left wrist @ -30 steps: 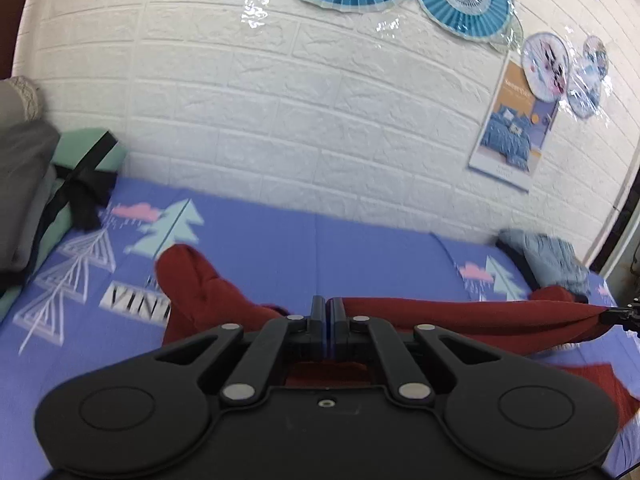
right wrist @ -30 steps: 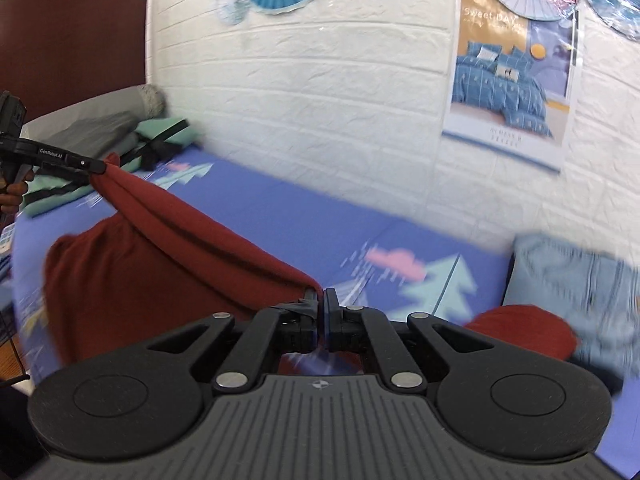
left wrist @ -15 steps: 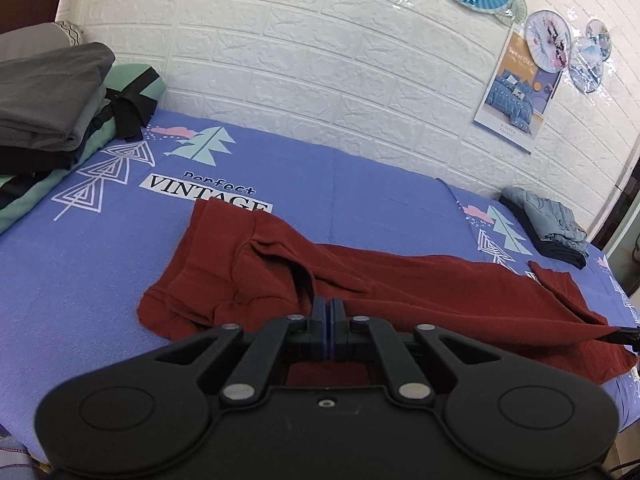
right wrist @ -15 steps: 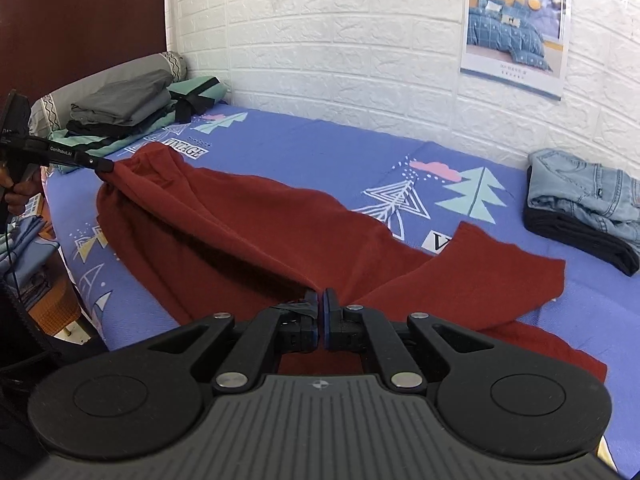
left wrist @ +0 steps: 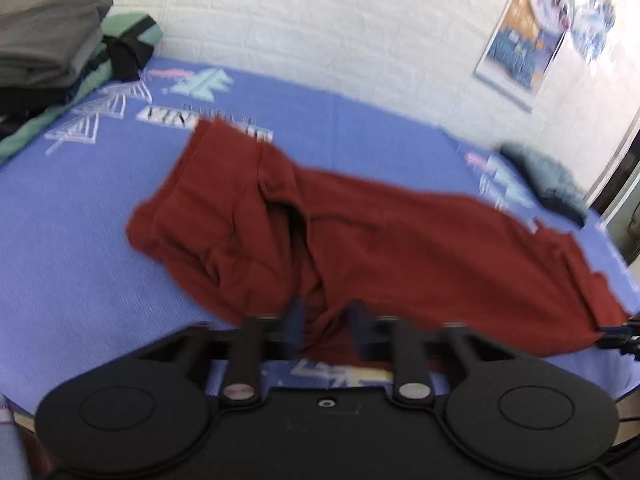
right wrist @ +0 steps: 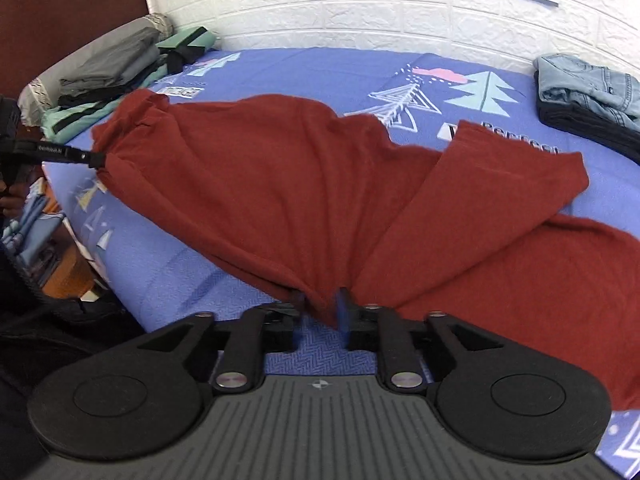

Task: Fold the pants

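Left gripper (left wrist: 325,326): jaws just opened, red pants (left wrist: 360,236) fabric loose between them.
Right gripper (right wrist: 320,316): just parted, fabric released.
Pants: soft knit, rumpled on blue bedsheet (left wrist: 80,260).
Blur: left view smeared.

A blue bedsheet (right wrist: 320,72) printed with trees covers the bed. Folded grey and green clothes (right wrist: 116,68) are stacked at one end, folded jeans (right wrist: 588,84) at the other. A poster (left wrist: 520,52) hangs on the white brick wall (right wrist: 340,4).
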